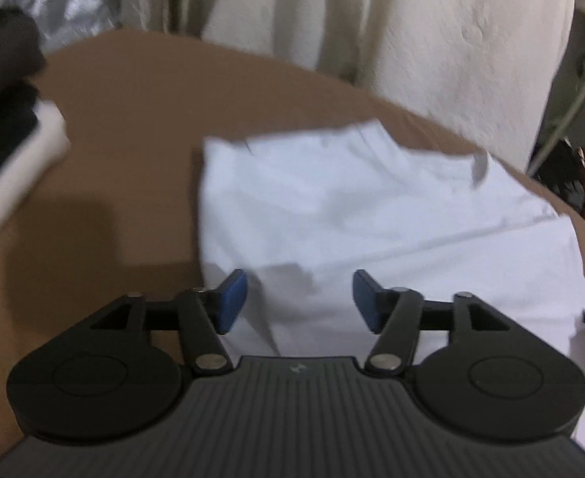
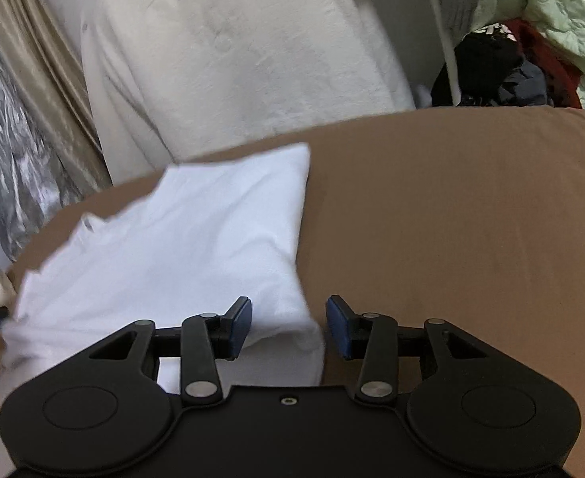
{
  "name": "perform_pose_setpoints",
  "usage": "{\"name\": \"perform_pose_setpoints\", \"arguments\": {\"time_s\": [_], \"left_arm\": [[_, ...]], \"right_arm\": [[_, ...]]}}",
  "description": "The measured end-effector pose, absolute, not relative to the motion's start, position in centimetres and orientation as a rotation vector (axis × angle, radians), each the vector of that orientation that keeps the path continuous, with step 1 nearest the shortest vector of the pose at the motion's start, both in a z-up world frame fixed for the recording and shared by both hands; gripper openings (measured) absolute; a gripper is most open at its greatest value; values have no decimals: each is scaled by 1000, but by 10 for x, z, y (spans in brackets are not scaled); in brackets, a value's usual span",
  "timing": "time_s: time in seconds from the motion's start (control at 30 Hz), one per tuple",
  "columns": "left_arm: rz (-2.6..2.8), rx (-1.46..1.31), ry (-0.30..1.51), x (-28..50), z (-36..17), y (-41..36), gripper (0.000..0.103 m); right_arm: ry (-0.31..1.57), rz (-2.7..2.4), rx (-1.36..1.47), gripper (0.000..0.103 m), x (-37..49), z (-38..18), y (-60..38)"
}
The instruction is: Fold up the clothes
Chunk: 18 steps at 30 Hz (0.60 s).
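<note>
A white garment (image 1: 372,215) lies partly folded on a brown surface (image 1: 133,119). It also shows in the right wrist view (image 2: 181,247). My left gripper (image 1: 299,302) is open and empty, hovering over the garment's near left part. My right gripper (image 2: 288,326) is open and empty, with the garment's near right corner between its blue pads (image 2: 240,328), not pinched.
A stack of dark and cream folded clothes (image 1: 9,127) sits at the left of the surface. A cream fleece blanket (image 2: 232,59) and curtain hang behind. A pile of green, black and red clothes (image 2: 531,40) lies at the far right.
</note>
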<state>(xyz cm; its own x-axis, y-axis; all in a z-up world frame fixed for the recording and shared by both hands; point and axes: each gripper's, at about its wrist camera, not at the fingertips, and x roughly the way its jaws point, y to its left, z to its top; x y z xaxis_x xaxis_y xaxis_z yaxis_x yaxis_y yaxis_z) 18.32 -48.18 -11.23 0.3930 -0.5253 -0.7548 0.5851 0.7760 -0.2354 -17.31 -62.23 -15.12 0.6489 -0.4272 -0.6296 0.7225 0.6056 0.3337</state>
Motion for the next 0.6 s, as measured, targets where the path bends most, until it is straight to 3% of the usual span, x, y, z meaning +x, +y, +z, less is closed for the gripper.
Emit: {"name": "perform_pose_setpoints", "arguments": {"time_s": [0.1,0.13,0.17,0.2,0.23,0.47,0.6], "left_arm": [[-726,68,979,179,-127,-490,64],[-720,65,967,178,-129,-491,59],[-726,59,937,177,-129,-493,50],[-734,66,920,178,-129,-496,12],[-758,67,923,180,-127,-499,9],[-806,42,694,170,-77,-501,8],[-727,-49,715,195,-84,-492,11]], "right_arm": [[581,-729,436,50,-163,-152,-607],[588,-738,412,53,-161,-150,-605],[588,-746,411,54,-162,-149,-605],[582,-751,426,54,-164,-148,-606],[574,-754,446,55,-166,-149,-610],[542,-757,509,56,-170,-155,-614],[538,-761,498,58,-166,-153,-612]]}}
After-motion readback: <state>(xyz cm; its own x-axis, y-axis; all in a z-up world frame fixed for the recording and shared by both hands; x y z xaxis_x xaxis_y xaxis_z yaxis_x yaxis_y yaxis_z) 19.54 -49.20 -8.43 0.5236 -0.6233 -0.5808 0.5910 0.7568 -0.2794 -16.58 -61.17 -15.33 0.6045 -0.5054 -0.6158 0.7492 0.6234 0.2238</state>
